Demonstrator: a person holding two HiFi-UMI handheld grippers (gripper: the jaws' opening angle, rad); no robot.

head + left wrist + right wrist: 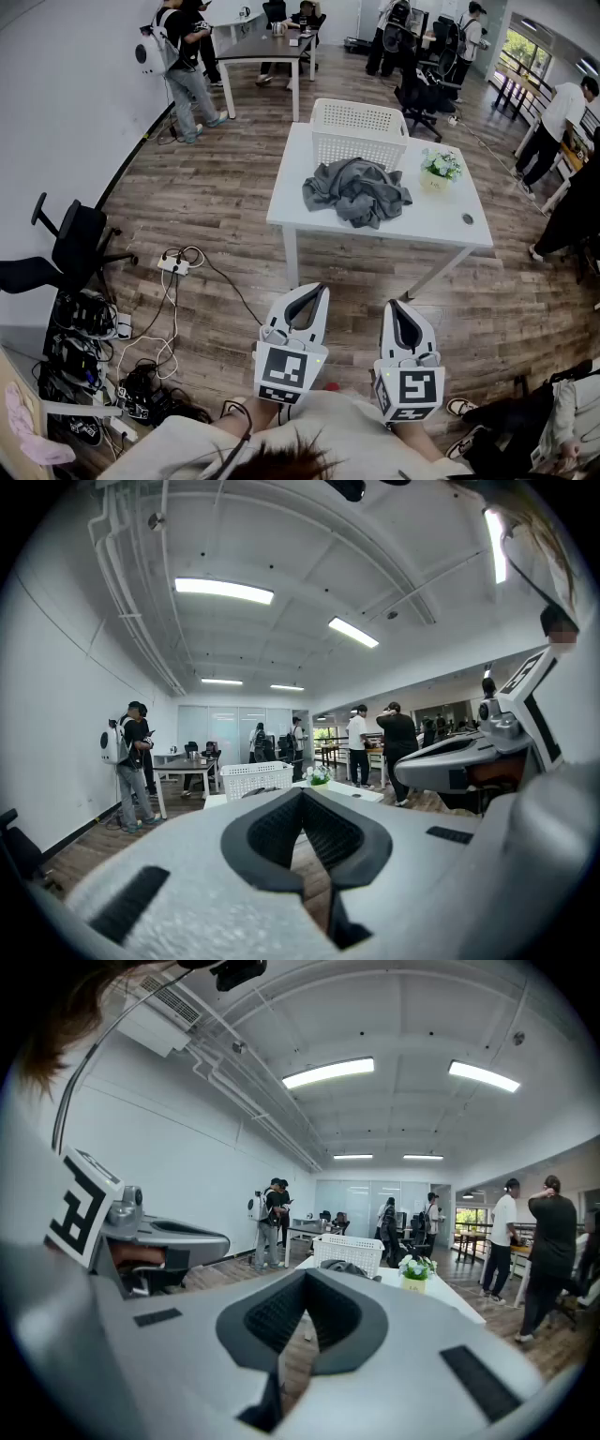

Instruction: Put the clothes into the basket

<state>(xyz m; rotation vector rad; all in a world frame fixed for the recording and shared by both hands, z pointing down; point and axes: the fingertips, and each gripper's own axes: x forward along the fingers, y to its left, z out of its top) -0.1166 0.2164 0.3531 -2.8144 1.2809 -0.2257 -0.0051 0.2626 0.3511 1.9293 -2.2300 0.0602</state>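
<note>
**Both jaws clenched empty, clothes heaped on the desk**

The grey clothes lie in a heap on the white desk. The white basket stands just beside them at their 12 o'clock, and a small flower pot at their 3 o'clock. The left gripper and right gripper hang side by side at 6 o'clock, well apart from the desk. Both pairs of jaws are clenched on nothing.

clothes: plain grey heap, middle of the frame
basket: white, little-hole lattice all over
table: white
floor: streaky brown wood planks
my left gripper: white shell, black pads, black-and-white square markers on the cube
my right gripper: same white-and-black look
flowers: green and white, pale yellowish pot
chair: black, left edge
wall: white, upper left
</note>
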